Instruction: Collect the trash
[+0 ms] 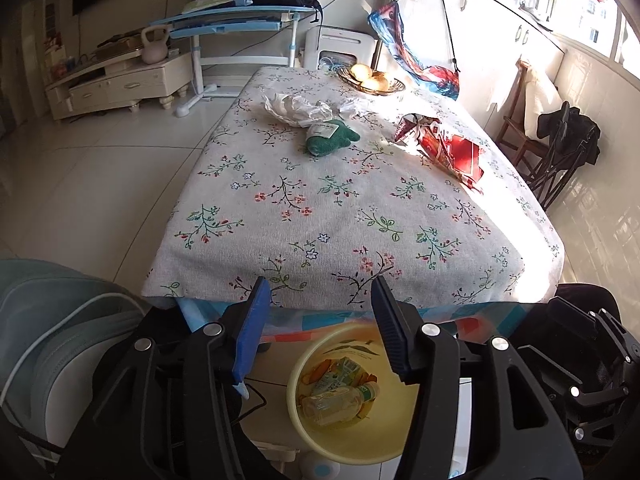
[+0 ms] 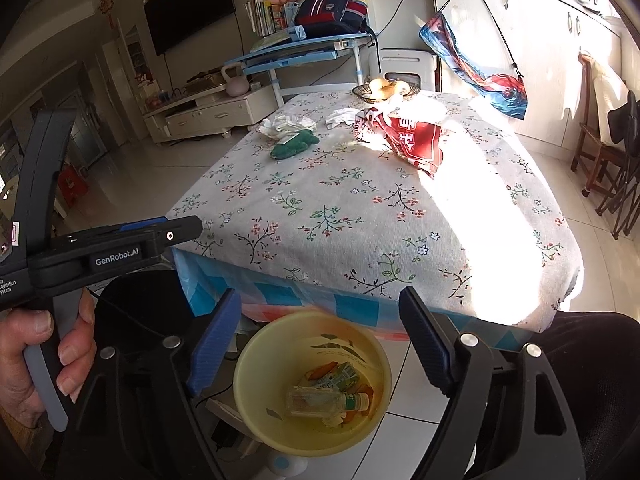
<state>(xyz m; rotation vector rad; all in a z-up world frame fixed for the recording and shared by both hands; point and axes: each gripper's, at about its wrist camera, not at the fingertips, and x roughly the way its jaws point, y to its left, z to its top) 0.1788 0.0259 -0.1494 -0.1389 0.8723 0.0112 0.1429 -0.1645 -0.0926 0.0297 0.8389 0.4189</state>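
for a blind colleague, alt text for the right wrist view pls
The open right gripper hangs empty above a yellow bin holding a plastic bottle, before a floral-clothed table with a red wrapper.

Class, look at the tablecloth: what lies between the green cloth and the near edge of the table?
Nothing: from the green cloth to the near edge of the table the flowered cloth is bare. Both wrist views show it.

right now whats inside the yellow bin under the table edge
The yellow bin holds a clear plastic bottle with a green label and white cap, lying on a green printed carton and orange scraps. Whatever lies beneath the bottle is covered.
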